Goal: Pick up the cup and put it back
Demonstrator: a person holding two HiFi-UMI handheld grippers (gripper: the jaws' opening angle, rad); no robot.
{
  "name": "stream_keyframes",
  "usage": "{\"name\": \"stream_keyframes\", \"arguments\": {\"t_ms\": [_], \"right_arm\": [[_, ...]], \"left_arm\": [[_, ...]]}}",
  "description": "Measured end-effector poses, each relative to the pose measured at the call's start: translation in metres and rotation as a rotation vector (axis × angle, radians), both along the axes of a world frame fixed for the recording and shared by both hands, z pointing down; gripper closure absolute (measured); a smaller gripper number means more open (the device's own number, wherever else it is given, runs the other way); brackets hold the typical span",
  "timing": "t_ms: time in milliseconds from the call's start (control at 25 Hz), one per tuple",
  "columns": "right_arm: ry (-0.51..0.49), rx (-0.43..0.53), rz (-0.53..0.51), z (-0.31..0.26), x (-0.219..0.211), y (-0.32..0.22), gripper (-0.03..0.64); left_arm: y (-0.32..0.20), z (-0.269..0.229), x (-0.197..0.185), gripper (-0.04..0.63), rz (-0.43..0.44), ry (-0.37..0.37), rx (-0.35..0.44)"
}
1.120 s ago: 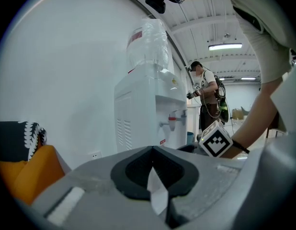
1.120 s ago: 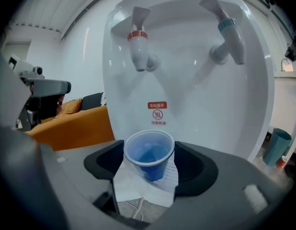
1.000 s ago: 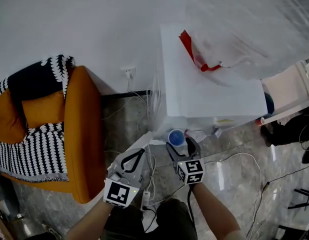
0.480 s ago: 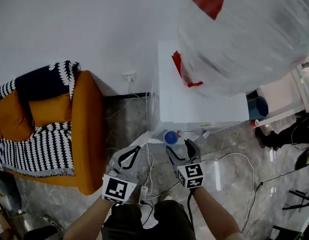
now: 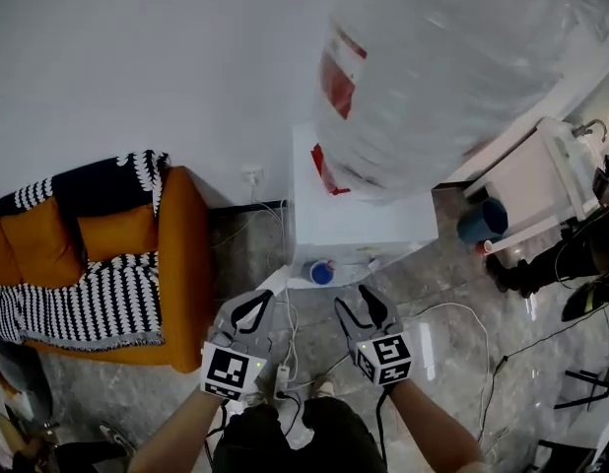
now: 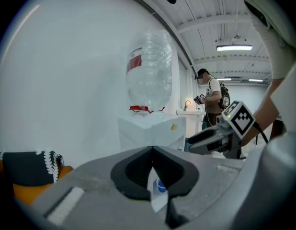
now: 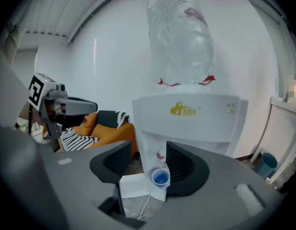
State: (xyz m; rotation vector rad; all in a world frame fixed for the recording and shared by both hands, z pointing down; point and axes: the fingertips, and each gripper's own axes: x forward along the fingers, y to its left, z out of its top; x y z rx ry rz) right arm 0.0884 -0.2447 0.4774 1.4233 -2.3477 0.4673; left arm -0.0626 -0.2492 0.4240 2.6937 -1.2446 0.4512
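A small blue cup (image 5: 321, 272) stands on the drip tray of the white water dispenser (image 5: 364, 215). It also shows far off through the jaws in the right gripper view (image 7: 160, 177) and the left gripper view (image 6: 160, 186). My right gripper (image 5: 356, 299) hovers a little short of the cup and to its right. It is open, its jaws have just been closing, and nothing is between them (image 7: 149, 150). My left gripper (image 5: 268, 297) hangs left of the cup, its tips touching, and holds nothing (image 6: 153, 148).
A large clear water bottle (image 5: 433, 77) tops the dispenser. An orange sofa (image 5: 171, 264) with patterned cushions stands to the left. Cables and a power strip (image 5: 283, 382) lie on the marble floor. A blue bin (image 5: 482, 220) and white furniture (image 5: 551, 175) are at right; a person (image 6: 212, 99) stands beyond.
Both grippers have risen and drawn back from the cup. The right jaws stand narrower than before. The bottle now fills more of the head view.
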Motion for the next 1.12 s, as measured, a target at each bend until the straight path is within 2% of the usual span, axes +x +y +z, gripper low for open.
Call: {"name": "stream_keyframes", "arguments": {"t_ms": [320,520,680,840,1000,1120], "right_arm": [[-0.022,0.043,0.009,-0.112,0.012,0.030,0.433],[-0.035,0.112,0.022,-0.173,0.017,0.045,0.456],[-0.040,0.147,0.015,-0.217,0.018,0.060,0.476],[-0.050,0.187,-0.005,-0.269,0.014,0.075,0.505],[-0.073,0.247,-0.008,-0.320,0.008,0.088,0.509],[-0.077,0.264,0.008,-0.352,0.007,0.102,0.515]], "left_arm": [[0.022,-0.082,0.008,0.592,0.050,-0.042,0.072],[0.042,-0.142,0.008,0.593,0.054,-0.035,0.174],[0.060,-0.185,0.008,0.593,0.064,-0.040,0.228],[0.078,-0.233,0.011,0.593,0.040,0.027,0.249],[0.092,-0.272,0.011,0.592,0.051,0.137,0.222],[0.100,-0.297,0.002,0.592,0.055,0.136,0.252]]}}
